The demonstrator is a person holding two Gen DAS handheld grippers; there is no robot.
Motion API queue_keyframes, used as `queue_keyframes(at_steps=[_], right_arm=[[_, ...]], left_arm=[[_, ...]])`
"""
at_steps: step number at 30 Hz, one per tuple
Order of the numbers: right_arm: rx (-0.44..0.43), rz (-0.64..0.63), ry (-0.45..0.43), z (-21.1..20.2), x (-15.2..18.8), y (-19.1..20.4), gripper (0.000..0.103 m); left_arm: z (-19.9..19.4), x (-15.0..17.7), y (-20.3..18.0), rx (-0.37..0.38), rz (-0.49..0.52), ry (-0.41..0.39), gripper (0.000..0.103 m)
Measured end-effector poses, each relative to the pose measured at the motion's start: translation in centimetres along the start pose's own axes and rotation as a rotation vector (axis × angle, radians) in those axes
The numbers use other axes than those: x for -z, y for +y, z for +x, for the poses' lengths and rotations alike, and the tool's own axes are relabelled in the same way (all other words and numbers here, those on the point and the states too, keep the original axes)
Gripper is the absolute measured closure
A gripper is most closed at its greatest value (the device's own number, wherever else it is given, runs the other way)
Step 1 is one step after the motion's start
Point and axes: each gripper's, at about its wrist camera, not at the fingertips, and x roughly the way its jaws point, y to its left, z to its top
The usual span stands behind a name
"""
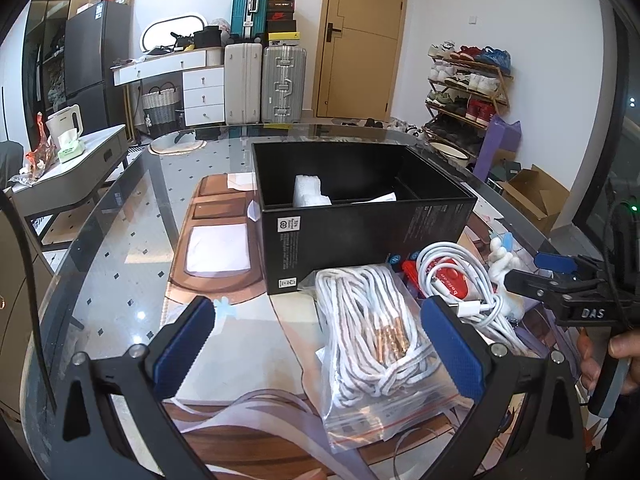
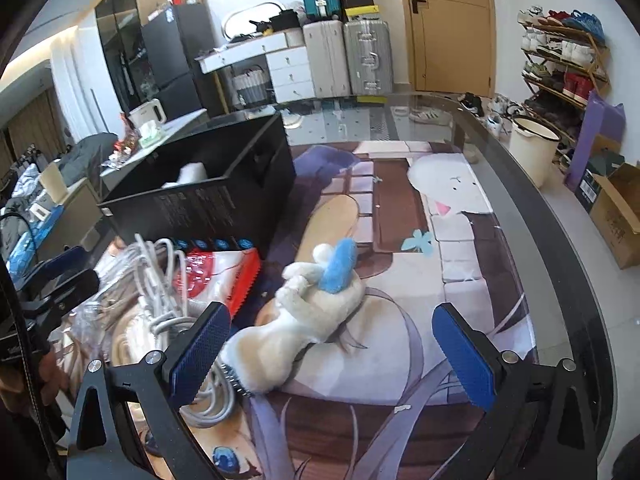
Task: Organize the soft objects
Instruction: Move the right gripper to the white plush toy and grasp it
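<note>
White plush toy between spread right gripper fingers.

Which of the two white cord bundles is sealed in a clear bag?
The braided rope bundle between the left gripper fingers; the smooth charging cable lies loose.

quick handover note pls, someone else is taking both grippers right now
Left gripper: open, empty, jaws either side of the bagged white rope on the table.
Right gripper: open, empty, over the white plush toy, which lies on the table mat.
Black box: open, behind the pile; only white foam and a paper show inside.
White cable lies coiled on a red packet, between rope and toy.
Done: nothing from the pile is boxed yet.
Left: probably the rope, cable and toy into the box.
</note>
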Motion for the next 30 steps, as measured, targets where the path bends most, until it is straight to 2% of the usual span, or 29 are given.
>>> queue_keyframes(at_steps=[6,13,20,30], right_arm=[[0.057,-0.026,0.042,1.2,-0.4,0.4,0.001],[0.073,-0.05,0.056,1.3,-0.6,0.5,0.001],[0.07,-0.001,0.047,1.1,-1.0,-0.2,0.001],[0.114,-0.053,0.089,2.7,-1.1,0.9,0.001]], left_arm=[[-0.1,0.0,0.1,0.004,-0.002,0.002,0.0],[-0.1,0.0,0.0,0.006,0.003,0.002,0.0],[-0.1,0.0,0.0,0.006,0.004,0.001,0.0],[-0.1,0.0,-0.1,0.007,0.003,0.001,0.0]])
